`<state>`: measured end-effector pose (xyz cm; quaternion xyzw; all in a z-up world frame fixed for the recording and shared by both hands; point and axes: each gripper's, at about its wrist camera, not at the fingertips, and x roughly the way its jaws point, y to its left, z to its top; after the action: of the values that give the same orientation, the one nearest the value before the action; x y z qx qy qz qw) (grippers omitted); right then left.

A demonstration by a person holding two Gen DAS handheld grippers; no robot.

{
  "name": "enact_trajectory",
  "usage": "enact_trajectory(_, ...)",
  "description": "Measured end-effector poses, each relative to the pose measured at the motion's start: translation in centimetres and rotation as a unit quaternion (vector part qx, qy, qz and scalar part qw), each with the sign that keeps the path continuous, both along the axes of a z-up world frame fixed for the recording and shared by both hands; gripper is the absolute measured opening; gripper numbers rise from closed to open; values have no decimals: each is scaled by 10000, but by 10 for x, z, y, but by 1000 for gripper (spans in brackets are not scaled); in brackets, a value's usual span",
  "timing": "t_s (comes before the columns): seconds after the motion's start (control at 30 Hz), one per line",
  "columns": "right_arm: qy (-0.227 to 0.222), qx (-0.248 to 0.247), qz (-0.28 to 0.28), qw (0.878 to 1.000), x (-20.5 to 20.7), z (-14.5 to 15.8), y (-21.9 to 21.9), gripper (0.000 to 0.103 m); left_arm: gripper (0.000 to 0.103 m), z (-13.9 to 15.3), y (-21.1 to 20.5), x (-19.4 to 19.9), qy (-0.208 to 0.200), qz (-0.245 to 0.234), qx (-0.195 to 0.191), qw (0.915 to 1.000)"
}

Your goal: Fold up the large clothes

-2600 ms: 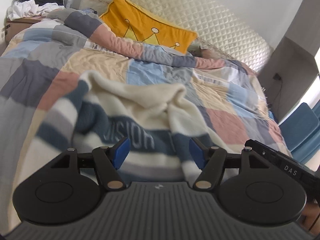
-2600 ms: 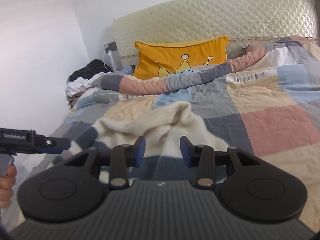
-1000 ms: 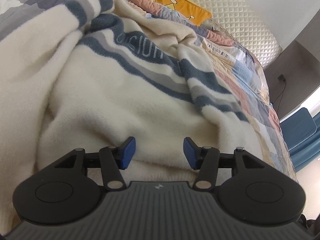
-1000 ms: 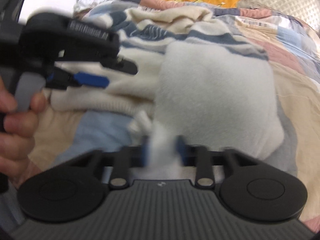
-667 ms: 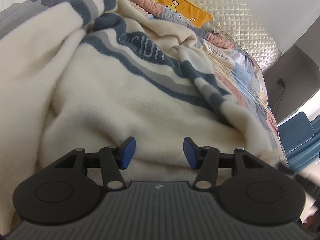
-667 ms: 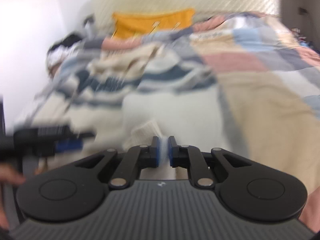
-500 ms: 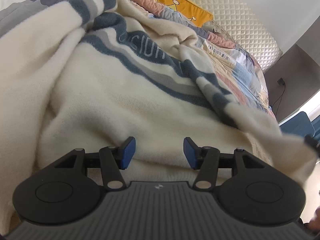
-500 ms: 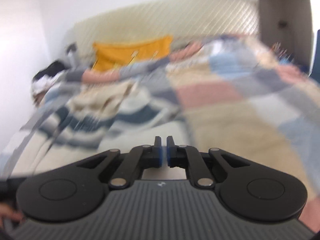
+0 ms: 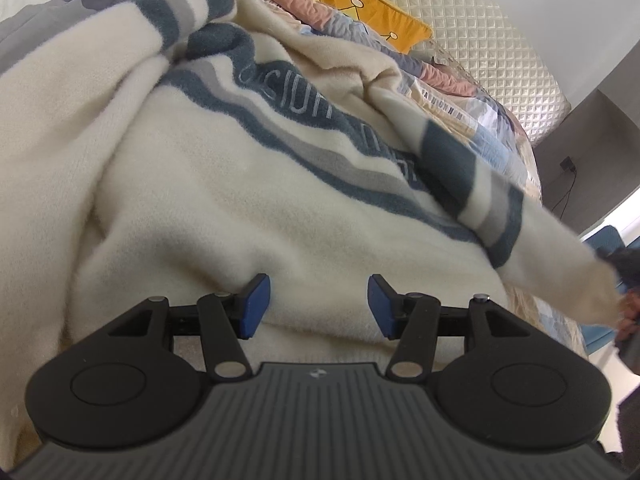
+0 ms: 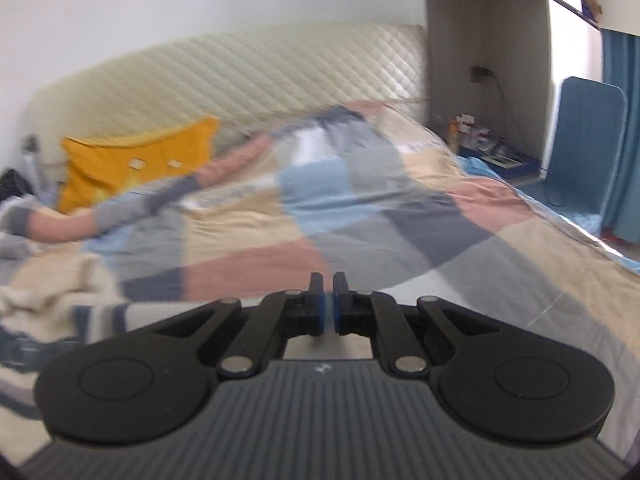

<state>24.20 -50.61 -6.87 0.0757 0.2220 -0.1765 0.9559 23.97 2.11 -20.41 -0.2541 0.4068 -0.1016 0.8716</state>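
The left wrist view sits low and close over the cream striped sweater (image 9: 248, 200), looking up the bed toward the quilted headboard (image 9: 480, 32). The right wrist view looks from higher, across the patchwork duvet (image 10: 360, 216). Both share the yellow cushion (image 10: 136, 160).

So the sweater (image 9: 248, 208) is spread on the quilt (image 10: 360, 216), over on the bed's left side. 1 sleeve (image 9: 500, 216) stretches off to the right. Pillow (image 10: 132, 160) sits behind it, leaning on the headboard (image 10: 248, 84). A chair (image 10: 580, 140) stands off the bed's right side, near the curtain (image 10: 624, 128).
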Motion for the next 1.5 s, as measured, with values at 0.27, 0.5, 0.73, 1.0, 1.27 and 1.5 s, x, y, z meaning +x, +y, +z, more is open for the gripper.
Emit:
enact_trajectory(0.27, 262, 1541, -1067, 9819, 40, -89, -122, 7, 60, 6, 13, 11, 96, 169, -296, 9994)
enact_trajectory(0.5, 746, 1358, -1120, 9816, 57, -148, -134, 10, 60, 58, 47, 19, -59, 297, 263, 9992)
enact_trajectory(0.73, 710, 997, -1050, 9869, 50, -141, -114, 45, 60, 83, 118, 11, 282, 1124, 577, 9916)
enact_trajectory(1.0, 465, 851, -673, 9930, 15, -96, -47, 63, 60, 73, 172, -22, 424, 1648, 671, 9831)
enact_trajectory(1.27, 130, 1386, -425, 9893, -31, -44, 31, 63, 60, 46, 181, -19, 941, 1861, 529, 9766)
enact_trajectory(1.5, -48, 1818, 252, 9830, -72, -30, 107, 64, 65, 26, 169, -15, 1160, 1857, 375, 9750)
